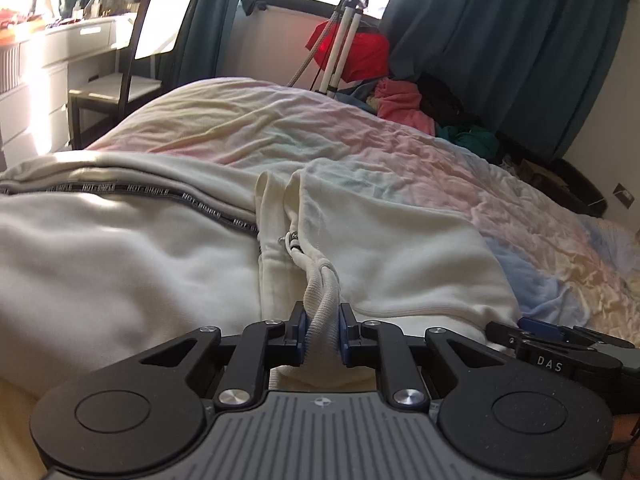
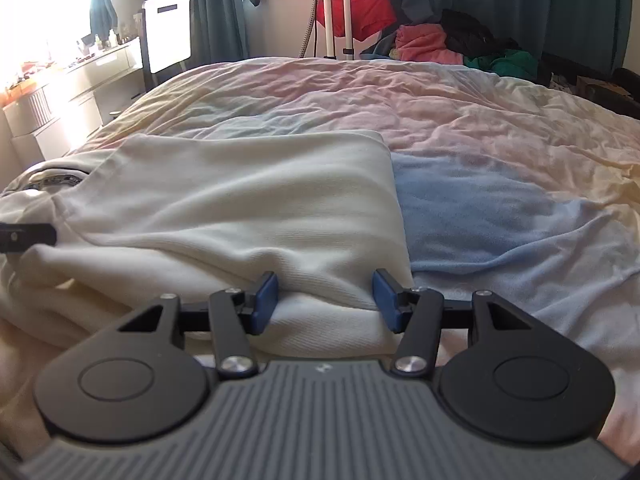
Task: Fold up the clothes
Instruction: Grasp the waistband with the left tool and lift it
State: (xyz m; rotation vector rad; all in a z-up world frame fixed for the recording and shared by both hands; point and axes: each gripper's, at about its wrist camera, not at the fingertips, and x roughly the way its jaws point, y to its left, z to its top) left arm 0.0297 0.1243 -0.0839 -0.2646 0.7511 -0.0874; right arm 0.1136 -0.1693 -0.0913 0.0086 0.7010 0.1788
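A cream hoodie point(image 1: 132, 248) with a black lettered tape along its zipper lies on the bed. My left gripper point(image 1: 322, 334) is shut on the hoodie's ribbed hem point(image 1: 320, 308) near the zipper's end. In the right wrist view the hoodie point(image 2: 240, 200) lies flat ahead, its right edge folded straight. My right gripper point(image 2: 325, 300) is open, its blue pads point(image 2: 266, 296) on either side of the hoodie's near edge. The right gripper also shows at the right of the left wrist view point(image 1: 556, 336).
The bed has a rumpled pastel quilt point(image 2: 480, 128). Beyond it are a pile of clothes point(image 2: 440, 46), a red garment on a white stand point(image 2: 352, 8), dark curtains, and at the left a white chair point(image 2: 166, 32) and a dresser point(image 2: 60, 92).
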